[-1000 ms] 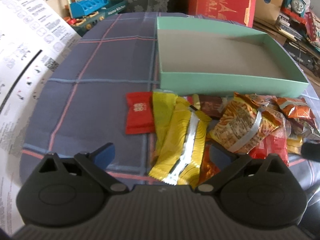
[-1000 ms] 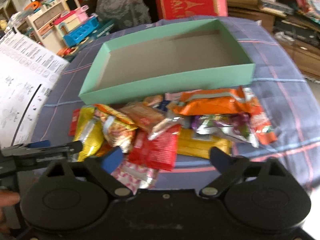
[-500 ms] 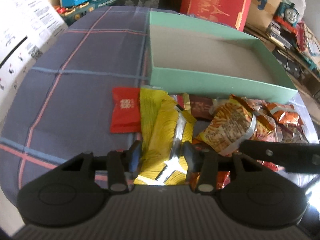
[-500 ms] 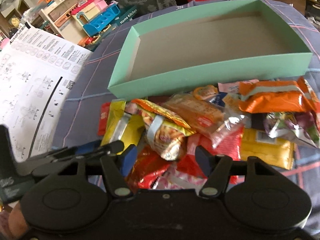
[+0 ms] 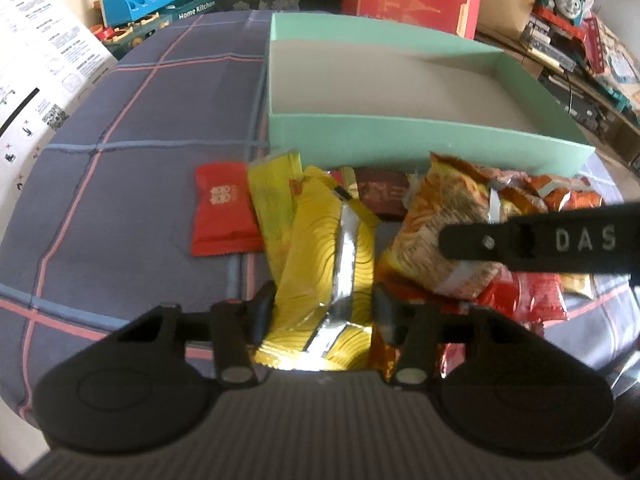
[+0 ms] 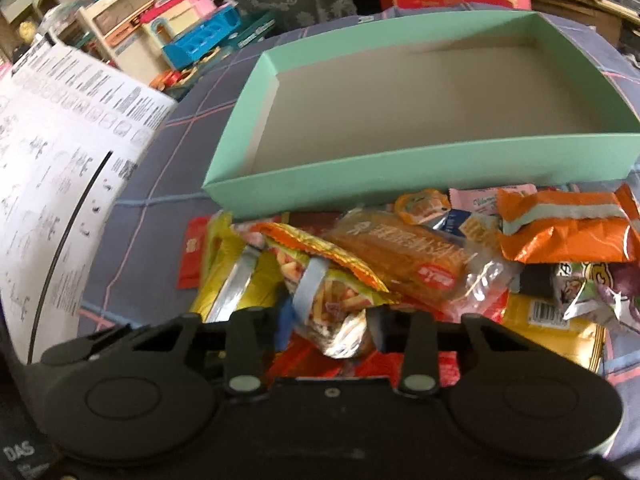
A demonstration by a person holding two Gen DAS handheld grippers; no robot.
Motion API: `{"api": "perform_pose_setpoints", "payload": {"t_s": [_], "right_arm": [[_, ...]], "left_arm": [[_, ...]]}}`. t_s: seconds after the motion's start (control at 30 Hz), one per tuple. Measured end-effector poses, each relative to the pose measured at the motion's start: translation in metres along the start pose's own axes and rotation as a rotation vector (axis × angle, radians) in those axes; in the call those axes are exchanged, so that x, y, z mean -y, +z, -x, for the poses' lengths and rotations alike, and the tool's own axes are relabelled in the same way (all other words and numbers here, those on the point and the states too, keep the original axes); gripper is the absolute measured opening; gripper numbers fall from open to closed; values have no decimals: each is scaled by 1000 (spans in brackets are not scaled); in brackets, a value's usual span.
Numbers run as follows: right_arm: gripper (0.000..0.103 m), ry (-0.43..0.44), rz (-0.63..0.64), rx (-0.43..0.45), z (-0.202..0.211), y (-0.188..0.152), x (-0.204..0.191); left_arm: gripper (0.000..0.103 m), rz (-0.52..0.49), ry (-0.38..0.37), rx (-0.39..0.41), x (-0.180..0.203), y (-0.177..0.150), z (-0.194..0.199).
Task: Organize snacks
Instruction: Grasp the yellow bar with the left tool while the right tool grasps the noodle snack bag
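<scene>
Now, left wrist view
Left gripper (image 5: 324, 308): narrowed since a second ago, when it stood wide; pads pinch the near end of the yellow pack (image 5: 328, 264)
Meaning: first pick looks secured; lifting it into the box (image 5: 400, 136) comes next, I judge
Box: one, mint green, nothing in it, just beyond the snack heap
Red packet (image 5: 222, 208): one, flat on the cloth (image 5: 120, 184), left of the yellow pack
Yellow packs: two, side by side
Right gripper's finger (image 5: 540, 240): crosses from the right, over the noodle-print bag (image 5: 444, 224)

Right wrist view
Right gripper (image 6: 332, 328): jaws have just been closing, from wide to tight; they clamp the near end of the noodle-print bag (image 6: 328, 292)
Meaning: both hands carry a snack, so two can go in at once
Box (image 6: 420, 176): nothing in it, just behind the heap
Orange bag (image 6: 568, 228): one, right of the held bag, near the box wall
Clear-wrapped cake (image 6: 408, 260): one, touching the held bag
Heap total: cannot count, packs overlap
</scene>
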State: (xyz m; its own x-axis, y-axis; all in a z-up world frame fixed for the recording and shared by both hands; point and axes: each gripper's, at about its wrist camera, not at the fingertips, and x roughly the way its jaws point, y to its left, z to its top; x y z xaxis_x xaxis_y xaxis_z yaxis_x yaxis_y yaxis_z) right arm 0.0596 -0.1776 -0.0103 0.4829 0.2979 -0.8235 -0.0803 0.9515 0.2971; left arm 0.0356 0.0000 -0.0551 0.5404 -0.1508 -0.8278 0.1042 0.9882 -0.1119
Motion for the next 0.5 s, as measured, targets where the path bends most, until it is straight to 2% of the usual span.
{"api": "perform_pose_setpoints", "payload": {"t_s": [0.13,0.23,0.3,0.37,0.5], "right_arm": [[26,10,19,2,9,-1,1],[25,19,20,8,15,-1,2],[25,30,23,15,22,-1,2],[25,38,37,31,29,-1,1],[25,52,56,52,40,-1,-1]], "left_arm": [[43,30,-21,12,-3,0,6],[36,29,-35,27,-2,0,15],[26,29,-49,41,0,1,22],[20,28,-63,47,1,2,28],[20,26,-67,53,2,1,35]]}}
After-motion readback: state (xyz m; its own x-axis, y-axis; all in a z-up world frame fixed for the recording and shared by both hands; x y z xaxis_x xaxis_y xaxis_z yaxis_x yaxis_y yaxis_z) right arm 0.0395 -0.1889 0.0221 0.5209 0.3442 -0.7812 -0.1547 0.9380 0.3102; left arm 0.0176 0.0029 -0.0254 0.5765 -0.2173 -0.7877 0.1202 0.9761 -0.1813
